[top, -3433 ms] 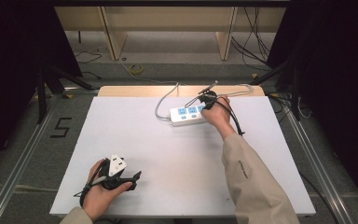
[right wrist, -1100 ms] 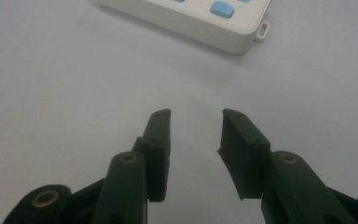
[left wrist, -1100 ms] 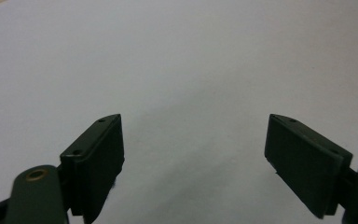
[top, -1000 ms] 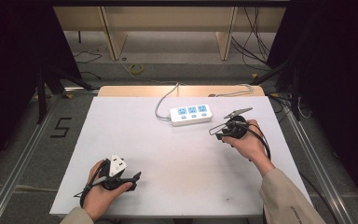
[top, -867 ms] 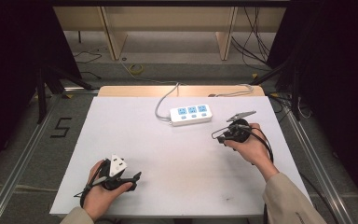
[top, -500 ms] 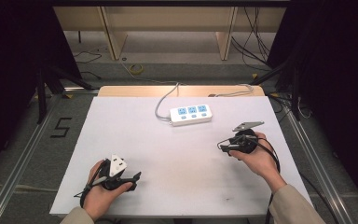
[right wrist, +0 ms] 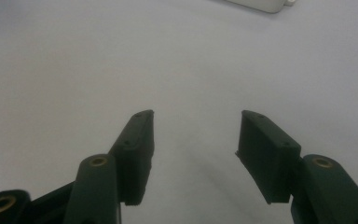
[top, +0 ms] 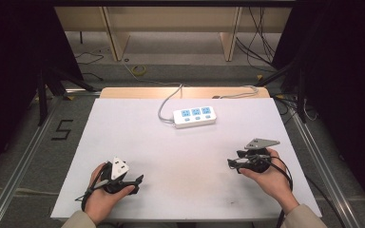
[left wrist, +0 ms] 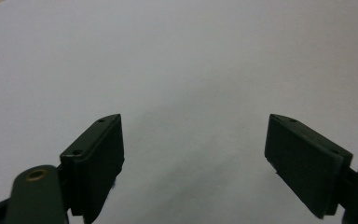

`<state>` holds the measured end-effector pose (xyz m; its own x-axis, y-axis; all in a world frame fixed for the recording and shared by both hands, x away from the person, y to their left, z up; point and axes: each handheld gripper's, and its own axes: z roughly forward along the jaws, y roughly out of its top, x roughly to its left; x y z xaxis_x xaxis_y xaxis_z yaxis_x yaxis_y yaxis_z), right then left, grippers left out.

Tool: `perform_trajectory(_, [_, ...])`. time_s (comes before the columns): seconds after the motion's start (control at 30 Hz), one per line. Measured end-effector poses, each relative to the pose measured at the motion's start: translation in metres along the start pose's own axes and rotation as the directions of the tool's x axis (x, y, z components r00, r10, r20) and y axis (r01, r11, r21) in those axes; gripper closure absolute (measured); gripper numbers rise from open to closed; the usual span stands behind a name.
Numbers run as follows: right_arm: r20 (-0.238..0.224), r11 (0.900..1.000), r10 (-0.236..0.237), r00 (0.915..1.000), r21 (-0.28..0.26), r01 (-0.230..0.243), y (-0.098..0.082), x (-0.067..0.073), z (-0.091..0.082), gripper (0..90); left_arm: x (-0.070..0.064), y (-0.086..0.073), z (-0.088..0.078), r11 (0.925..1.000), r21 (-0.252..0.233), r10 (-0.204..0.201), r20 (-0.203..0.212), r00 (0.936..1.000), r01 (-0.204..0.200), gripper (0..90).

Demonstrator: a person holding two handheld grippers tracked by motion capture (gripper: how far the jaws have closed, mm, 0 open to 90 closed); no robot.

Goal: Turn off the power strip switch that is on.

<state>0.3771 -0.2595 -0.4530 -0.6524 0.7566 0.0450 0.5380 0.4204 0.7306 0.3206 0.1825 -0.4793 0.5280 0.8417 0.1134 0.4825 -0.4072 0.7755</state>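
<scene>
At the near edge of the white table (top: pixel 171 156), the left gripper (top: pixel 135 179) rests low in the person's left hand (top: pixel 100 197), its jaws pointing toward the middle of the table. In the left gripper view its two black pads (left wrist: pixel 95 161) stand spread wide, with bare white surface between them and nothing held.

At about the same depth on the other side, the right gripper (top: pixel 231 164) sits in the right hand (top: pixel 271 178), a grey three-cornered plate on top (its cable loops back around the wrist). Its jaws have just been opening, and the right gripper view shows them parted with only the tabletop between the pads (right wrist: pixel 137 149); they grip nothing.

Farther off, toward the far edge of the table, lies the white power strip (top: pixel 195 116) with three blue-faced sockets, flat on the surface and well apart from both grippers. Its grey cord (top: pixel 164 104) curves away from its left end toward the back edge. A corner of the strip peeks into the top of the right gripper view (right wrist: pixel 265 3).
</scene>
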Motion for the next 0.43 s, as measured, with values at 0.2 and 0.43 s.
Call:
perform_trajectory(0.2, [-0.005, 1.000, 0.010, 0.9999, -0.028, -0.010, -0.015, 0.005, -0.004, 46.0, 0.000, 0.000, 0.000, 1.0000, 0.001, 0.001, 0.000, 1.0000, -0.001, 19.3])
perform_trajectory(0.43, [-0.011, 0.999, 0.015, 0.9998, -0.050, -0.016, -0.021, 0.008, -0.006, 44.9, 0.002, 0.000, 0.001, 1.0000, 0.006, -0.006, 0.001, 1.0000, 0.006, 19.1])
